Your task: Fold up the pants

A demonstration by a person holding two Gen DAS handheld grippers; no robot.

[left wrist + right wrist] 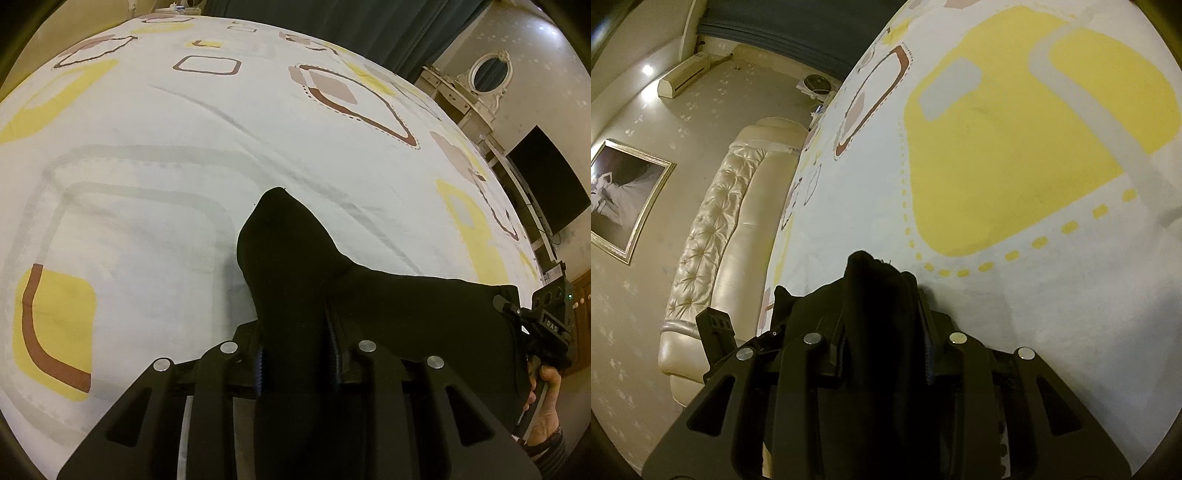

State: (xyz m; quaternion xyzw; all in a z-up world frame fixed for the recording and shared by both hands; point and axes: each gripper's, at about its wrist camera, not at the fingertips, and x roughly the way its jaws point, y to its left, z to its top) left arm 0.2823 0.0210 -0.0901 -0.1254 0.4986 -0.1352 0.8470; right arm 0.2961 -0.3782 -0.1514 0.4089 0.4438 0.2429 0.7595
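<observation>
- Pants (295, 258), black, bunched and lifted just above a bed with a white sheet (147, 166); sheet printed with yellow, brown and grey rounded squares
- left gripper (297, 354) clamps a thick fold of the pants; cloth fills the gap between its fingers (260, 365) and sticks out past the tips in a rounded point
- from that point the cloth runs rightward in the left view to the right gripper (546, 325), seen at the right edge with a hand (546, 391) on its handle
- right gripper (882, 347) also closed narrow on a gathered wad of pants; cloth pokes out beyond its fingers (929, 354) over the sheet
- in the right view the left gripper (718, 332) shows at lower left, partly hidden behind cloth
- background, left view: oval mirror (491, 72) on a dresser, dark TV screen (550, 181)
- background, right view: tufted cream headboard (713, 229), framed picture (624, 199), wall air conditioner (687, 74), dark curtain (798, 29)
</observation>
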